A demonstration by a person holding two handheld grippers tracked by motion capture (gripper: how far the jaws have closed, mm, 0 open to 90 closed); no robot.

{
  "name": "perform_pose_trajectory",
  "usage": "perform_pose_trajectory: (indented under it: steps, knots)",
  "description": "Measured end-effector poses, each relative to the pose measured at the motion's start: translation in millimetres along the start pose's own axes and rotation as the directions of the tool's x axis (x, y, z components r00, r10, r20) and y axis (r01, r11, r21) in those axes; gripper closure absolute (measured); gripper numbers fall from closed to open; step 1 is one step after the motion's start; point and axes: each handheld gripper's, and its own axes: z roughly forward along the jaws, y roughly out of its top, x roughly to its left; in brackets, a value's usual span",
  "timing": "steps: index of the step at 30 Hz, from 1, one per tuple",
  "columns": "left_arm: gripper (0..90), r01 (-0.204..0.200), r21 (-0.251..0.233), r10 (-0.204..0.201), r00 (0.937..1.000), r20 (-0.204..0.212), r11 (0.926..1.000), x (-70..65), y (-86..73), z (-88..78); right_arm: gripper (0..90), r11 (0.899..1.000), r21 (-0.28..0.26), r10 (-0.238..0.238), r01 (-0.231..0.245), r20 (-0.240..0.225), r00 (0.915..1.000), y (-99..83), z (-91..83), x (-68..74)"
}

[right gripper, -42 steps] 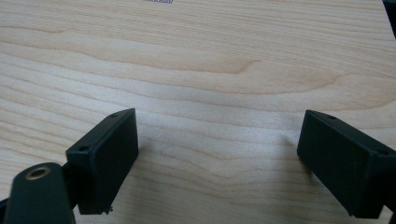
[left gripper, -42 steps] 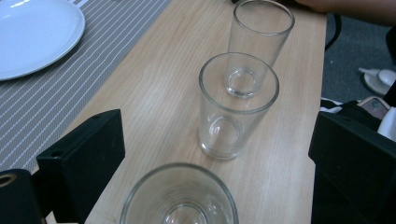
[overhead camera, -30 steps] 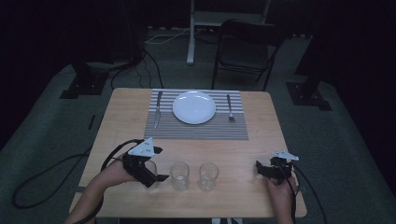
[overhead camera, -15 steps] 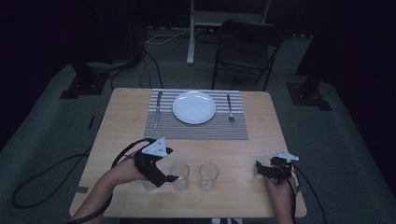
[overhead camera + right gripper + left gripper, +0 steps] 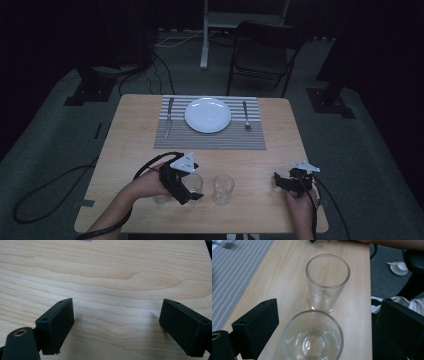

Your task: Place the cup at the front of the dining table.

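The near glass (image 5: 312,336) stands upright between the wide-apart jaws of the left gripper (image 5: 186,186) — a gap shows on each side, neither jaw touching it. Just beyond it, along the gripper's line, stands a second glass (image 5: 327,281), close by but apart from the first. Farther off to the left in that gripper's view lies the striped placemat (image 5: 235,272). The right gripper (image 5: 290,181) rests well apart on the wooden table (image 5: 107,272) — jaws spread, nothing between them.
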Motion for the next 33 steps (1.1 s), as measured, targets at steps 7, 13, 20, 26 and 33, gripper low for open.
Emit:
perform_pose_trajectory:
  steps: [7,13,20,26,33]
  knots:
    - [4.1,-0.014,0.01,0.014,0.9997,0.022,0.9998,-3.1,13.5,16.3,12.3,1.0,0.0,0.0,0.0,0.0,1.0,0.0,0.0,0.0]
    - [4.2,-0.015,0.033,0.014,0.9994,0.033,0.9994,-2.0,21.7,26.5,12.3,1.0,0.0,0.0,0.0,0.0,1.0,0.0,0.0,0.0]
    - [4.1,-0.014,0.056,0.011,0.9985,0.054,0.9983,-1.1,31.2,38.0,12.3,1.0,0.0,0.0,0.0,0.0,1.0,0.0,0.0,0.0]
    - [4.1,-0.021,0.102,0.017,0.9992,0.036,0.9945,-0.4,40.1,51.9,12.5,1.0,0.0,0.001,-0.001,0.0,1.0,0.0,-0.1,0.0]
    - [4.1,-0.022,0.148,0.018,0.9994,0.031,0.9888,0.4,47.6,64.8,12.7,1.0,-0.001,0.002,-0.002,0.0,1.0,-0.1,-0.2,-0.1]
